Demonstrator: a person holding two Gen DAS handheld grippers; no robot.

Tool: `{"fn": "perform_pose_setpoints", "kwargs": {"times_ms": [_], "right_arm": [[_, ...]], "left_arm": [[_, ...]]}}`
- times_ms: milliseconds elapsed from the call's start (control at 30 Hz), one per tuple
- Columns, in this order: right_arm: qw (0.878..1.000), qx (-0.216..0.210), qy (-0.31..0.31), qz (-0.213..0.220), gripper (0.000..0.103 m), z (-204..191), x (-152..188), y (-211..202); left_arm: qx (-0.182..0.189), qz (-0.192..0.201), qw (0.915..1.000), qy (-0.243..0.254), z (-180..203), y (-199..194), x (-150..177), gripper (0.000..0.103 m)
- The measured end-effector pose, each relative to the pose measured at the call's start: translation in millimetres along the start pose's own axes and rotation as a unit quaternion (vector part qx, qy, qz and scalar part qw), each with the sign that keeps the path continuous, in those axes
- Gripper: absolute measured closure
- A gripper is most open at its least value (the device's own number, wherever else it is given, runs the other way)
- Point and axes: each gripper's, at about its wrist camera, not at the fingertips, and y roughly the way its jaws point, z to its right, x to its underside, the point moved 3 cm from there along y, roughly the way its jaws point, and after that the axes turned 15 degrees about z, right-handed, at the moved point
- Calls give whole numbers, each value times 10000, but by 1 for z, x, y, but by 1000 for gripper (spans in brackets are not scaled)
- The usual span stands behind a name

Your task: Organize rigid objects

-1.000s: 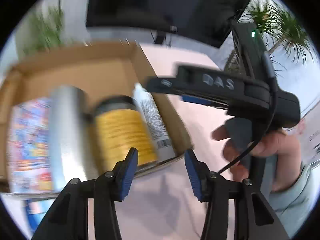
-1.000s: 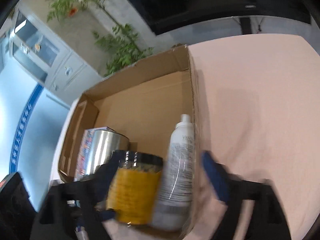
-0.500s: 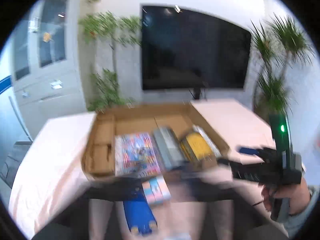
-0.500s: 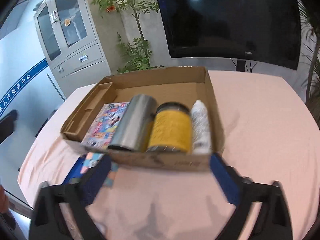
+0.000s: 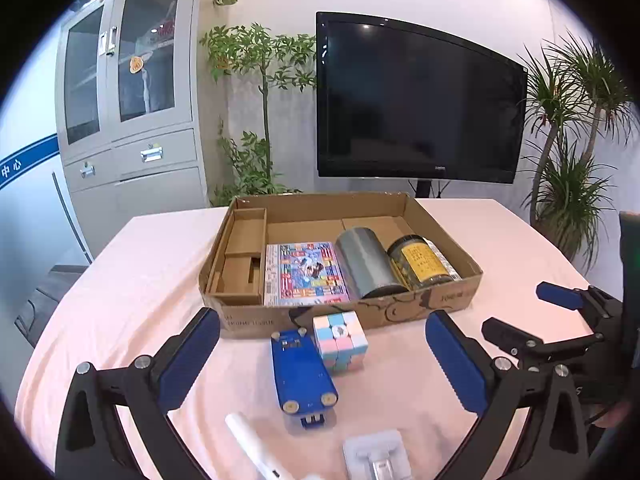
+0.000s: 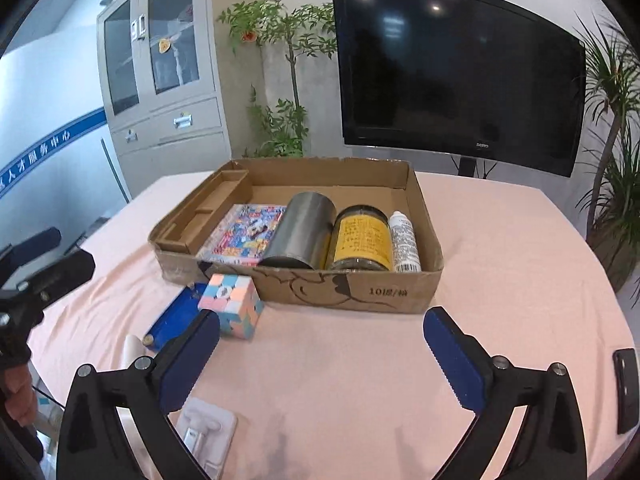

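A cardboard box [image 5: 456, 304] [image 6: 352, 292] on the pink table holds a colourful flat box [image 5: 302, 274], a metal cylinder [image 5: 366, 264], a yellow-labelled jar [image 5: 420, 260] and a white bottle [image 6: 404, 242]. In front of the box lie a pastel cube [image 5: 340, 342] [image 6: 230, 304], a blue case [image 5: 302, 372] [image 6: 174, 316], a white tube [image 5: 250, 444] and a white holder [image 5: 378, 456] [image 6: 206, 438]. My left gripper [image 5: 322, 360] is open and empty, pulled back above these loose items. My right gripper [image 6: 320, 356] is open and empty, right of them.
A television [image 5: 416, 100], a grey cabinet [image 5: 124, 112] and potted plants [image 5: 576, 152] stand behind the table. A black phone [image 6: 626, 390] lies near the table's right edge. The right gripper shows at the right of the left wrist view [image 5: 560, 308].
Both grippers have drawn back from the box and opened wide. The white bottle lies in the box beside the jar. The loose items in front have come into view.
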Motion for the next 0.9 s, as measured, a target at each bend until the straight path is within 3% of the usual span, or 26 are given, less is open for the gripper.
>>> {"fn": "perform_pose_setpoints", "kwargs": {"times_ms": [233, 367, 500, 667, 800, 900], "right_arm": [[9994, -302, -84, -148, 0, -18, 19, -18], [9968, -691, -208, -345, 1, -29, 36, -22], [9878, -1347, -253, -738, 1, -42, 69, -25], [9612, -2044, -781, -1679, 9, -87, 127, -13], [9517, -2136, -944, -1996, 9, -113, 149, -2], [9526, -2031, -911, -2074, 11, -122, 158, 14]], "left_arm": [[92, -375, 9992, 121, -23, -8, 17, 1], [221, -757, 9968, -144, -37, -10, 36, 1], [286, -1322, 9877, -790, -61, -11, 66, 1], [440, -1863, 9716, -1391, -75, -14, 100, 1], [571, -2018, 9655, -1543, -71, -14, 116, 1], [600, -2036, 9626, -1682, -70, -9, 120, 2]]}}
